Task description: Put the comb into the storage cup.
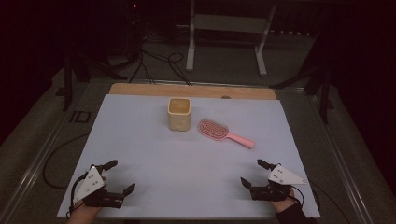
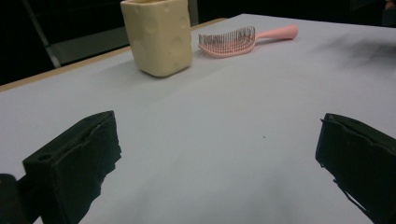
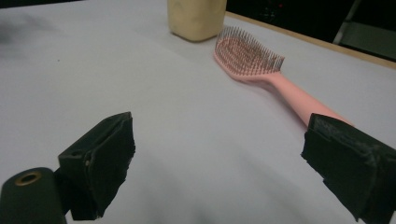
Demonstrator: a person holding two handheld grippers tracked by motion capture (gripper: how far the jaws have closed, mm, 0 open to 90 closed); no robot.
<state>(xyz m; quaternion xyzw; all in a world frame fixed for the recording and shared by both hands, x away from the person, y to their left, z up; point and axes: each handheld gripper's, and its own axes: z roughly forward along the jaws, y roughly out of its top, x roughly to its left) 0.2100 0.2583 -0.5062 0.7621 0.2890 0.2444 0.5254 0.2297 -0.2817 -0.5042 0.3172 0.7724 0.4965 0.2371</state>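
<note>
Resting wide open at the near left and near right of the pale grey table sheet (image 1: pixel 140 140): left gripper (image 1: pixel 115 176), right gripper (image 1: pixel 253 172), both empty. Farther off, mid-table: cream square ceramic cup (image 1: pixel 179 113), upright, pink plastic hairbrush (image 1: pixel 223 133) just right, bristles up. No readable writing.

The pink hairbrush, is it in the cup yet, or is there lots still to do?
Not yet. The hairbrush lies flat on the table, bristles up, beside the upright cup. Both the left gripper and the right gripper are open, holding nothing, near the front edge. Everything is probably still left: grabbing the brush and moving it.
</note>
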